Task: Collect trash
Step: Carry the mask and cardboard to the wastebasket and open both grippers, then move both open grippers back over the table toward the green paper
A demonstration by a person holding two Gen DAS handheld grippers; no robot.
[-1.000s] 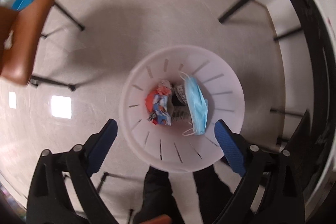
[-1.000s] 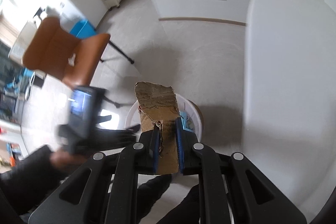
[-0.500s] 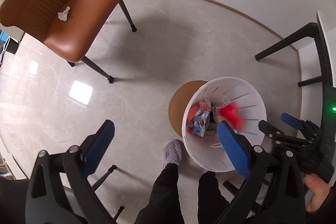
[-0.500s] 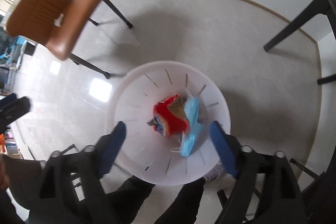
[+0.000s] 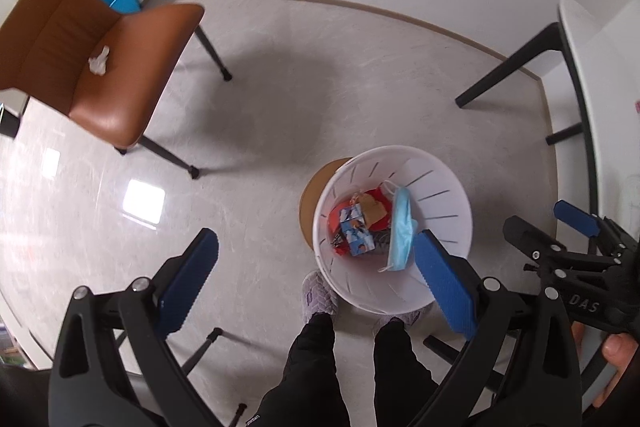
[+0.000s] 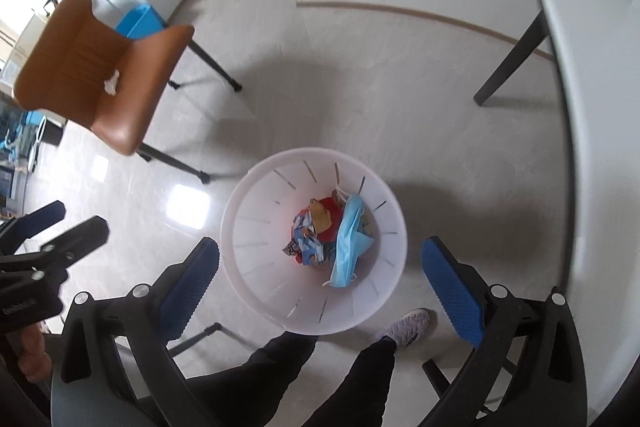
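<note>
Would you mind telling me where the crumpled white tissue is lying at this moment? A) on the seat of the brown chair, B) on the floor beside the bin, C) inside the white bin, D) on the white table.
A: the crumpled white tissue lies on the seat of the brown chair, well apart from the white bin, which holds a blue face mask and wrappers.

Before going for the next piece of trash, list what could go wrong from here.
1. The white slotted plastic bin stands right at the person's slippered feet; a step could tip it.
2. The crumpled white tissue on the brown leather chair is small and easily missed.
3. The blue face mask lies high against the bin wall and could snag on a hand-held gripper.
</note>
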